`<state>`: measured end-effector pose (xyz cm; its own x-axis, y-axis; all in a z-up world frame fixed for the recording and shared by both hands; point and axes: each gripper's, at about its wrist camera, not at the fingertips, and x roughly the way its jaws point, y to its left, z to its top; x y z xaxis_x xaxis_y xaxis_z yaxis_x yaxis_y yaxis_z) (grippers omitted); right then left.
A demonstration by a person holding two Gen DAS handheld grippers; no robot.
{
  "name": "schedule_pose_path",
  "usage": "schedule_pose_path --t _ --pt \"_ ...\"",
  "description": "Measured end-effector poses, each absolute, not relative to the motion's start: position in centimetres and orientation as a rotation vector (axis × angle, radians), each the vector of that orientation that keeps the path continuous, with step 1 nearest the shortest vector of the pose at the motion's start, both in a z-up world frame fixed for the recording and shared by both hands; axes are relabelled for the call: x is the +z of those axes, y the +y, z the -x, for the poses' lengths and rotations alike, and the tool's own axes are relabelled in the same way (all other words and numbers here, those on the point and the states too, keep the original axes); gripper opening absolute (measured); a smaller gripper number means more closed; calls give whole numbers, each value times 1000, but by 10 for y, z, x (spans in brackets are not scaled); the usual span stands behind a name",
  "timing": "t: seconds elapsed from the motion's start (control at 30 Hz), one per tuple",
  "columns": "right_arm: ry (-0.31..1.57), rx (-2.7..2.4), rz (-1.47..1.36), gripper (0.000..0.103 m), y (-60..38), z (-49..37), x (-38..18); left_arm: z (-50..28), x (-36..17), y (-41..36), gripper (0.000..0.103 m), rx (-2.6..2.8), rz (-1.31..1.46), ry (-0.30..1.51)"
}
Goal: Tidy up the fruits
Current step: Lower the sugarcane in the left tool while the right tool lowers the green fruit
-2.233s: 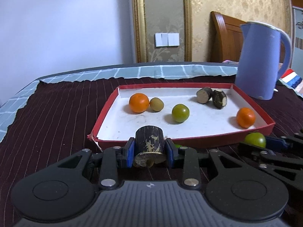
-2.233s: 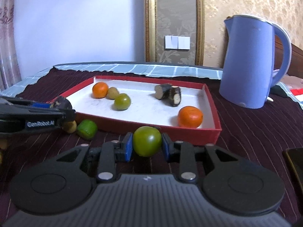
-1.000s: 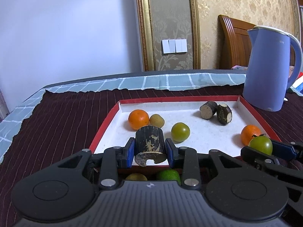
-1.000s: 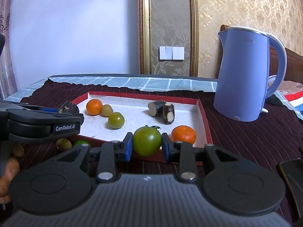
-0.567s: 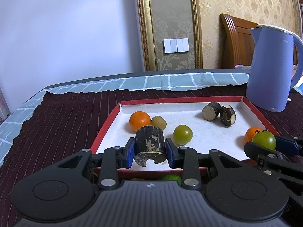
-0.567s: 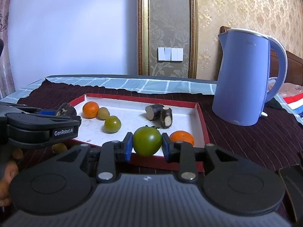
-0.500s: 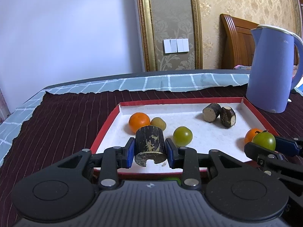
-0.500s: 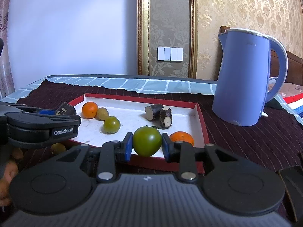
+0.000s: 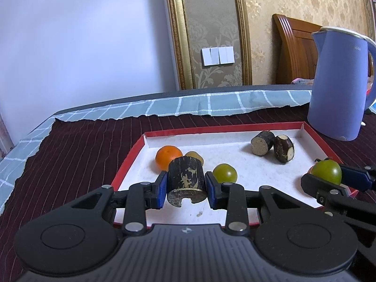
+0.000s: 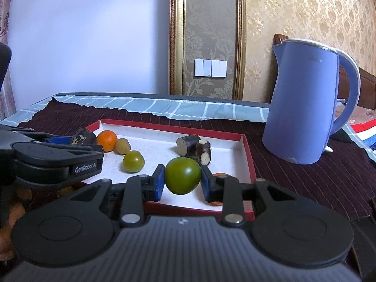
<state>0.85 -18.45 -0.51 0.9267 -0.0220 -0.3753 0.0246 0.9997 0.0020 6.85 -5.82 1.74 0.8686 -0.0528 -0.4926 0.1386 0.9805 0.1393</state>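
Over a red-rimmed tray (image 9: 131, 157) on a dark striped cloth (image 9: 77, 145), 2 hand-held grippers each carry a piece of produce. The left gripper (image 9: 185, 185) is clenched on a dark stub of cane (image 9: 185, 178), its blue pads pressing both sides of the piece (a notch shows in the cut end facing the camera), and it hangs above the near left part of the tray's white floor. The right gripper (image 10: 182, 179) grasps a green tomato (image 10: 182, 175) between its blue pads, above the tray's near right corner.

Inside the tray lie 2 more cane pieces (image 9: 272, 144) touching each other near the far right side, an orange (image 9: 168, 156) with a small yellowish fruit (image 10: 122, 145) just beside it at the far left, and a smaller green fruit (image 9: 224, 172) near the middle. A second orange (image 10: 218, 176) sits by the right wall, mostly hidden behind the right gripper's finger in that gripper's view.

A blue electric kettle (image 10: 305, 103) stands upright on the cloth just beyond the tray's right side. Behind the table, a white switch panel (image 10: 210, 68) is set into a gold-framed strip of patterned wall.
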Motion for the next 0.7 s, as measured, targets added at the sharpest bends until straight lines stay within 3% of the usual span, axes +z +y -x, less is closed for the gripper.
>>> schedule_pose_path --t 0.7 --pt "388 -44 -22 30 -198 -23 -1 -83 16 -73 33 -108 -184 520"
